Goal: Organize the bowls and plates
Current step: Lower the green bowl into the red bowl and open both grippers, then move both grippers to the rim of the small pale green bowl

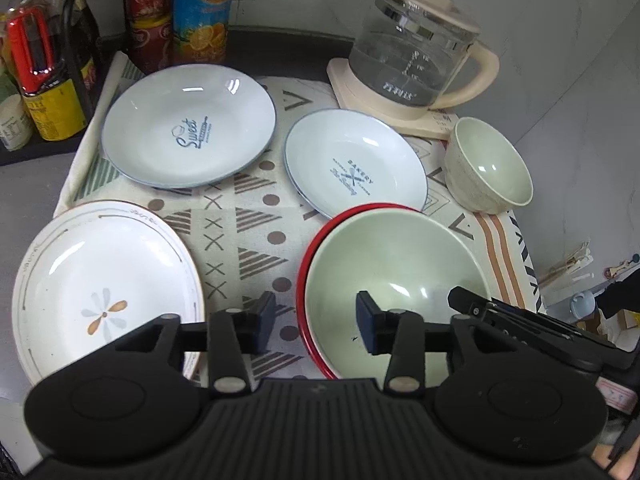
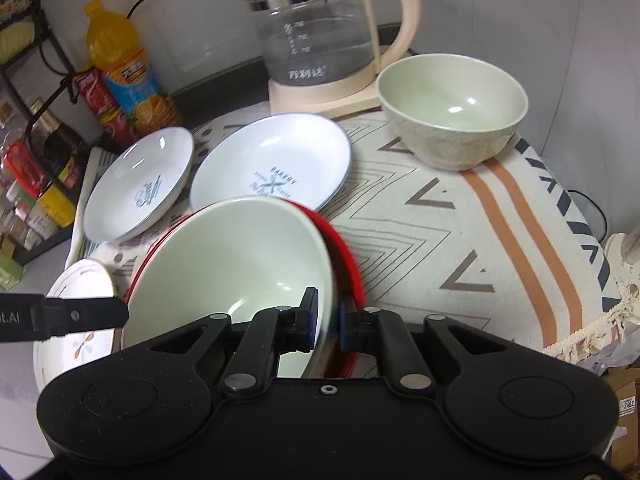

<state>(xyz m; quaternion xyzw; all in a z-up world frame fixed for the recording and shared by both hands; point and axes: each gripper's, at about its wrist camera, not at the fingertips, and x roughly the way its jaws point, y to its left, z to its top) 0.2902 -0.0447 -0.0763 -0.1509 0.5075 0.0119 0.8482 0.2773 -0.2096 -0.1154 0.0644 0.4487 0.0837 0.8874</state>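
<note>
Landmark: the glass kettle (image 1: 416,60) on its cream base, at the back of the patterned cloth (image 1: 256,224).

- Small green bowl (image 1: 490,166): upright on the cloth, just beside the kettle base, toward the cloth's striped edge.
- "Bakery" plate (image 1: 354,160): flat on the cloth, in front of the kettle base, near it.
- "Sweet" plate (image 1: 188,126): flat on the cloth, further from the kettle than the "Bakery" plate, beside the drink bottles (image 1: 200,12).
- Flower plate (image 1: 104,288): on the cloth's near corner, well apart from the kettle.
- Large green bowl (image 2: 232,264): sits inside a red-rimmed bowl (image 2: 346,264), on the near side of the "Bakery" plate from the kettle; its far rim overlaps that plate's edge in both views. In the right wrist view it appears tilted.
- Right gripper (image 2: 326,320): jaws nearly closed, clamping the near rim of the large green bowl, one finger inside and one outside. Whether the red rim is also pinched cannot be told.
- Left gripper (image 1: 316,322): jaws spread wide and holding nothing, hovering over the left edge of the nested bowls, the right finger above the green interior and the left above the cloth.
</note>
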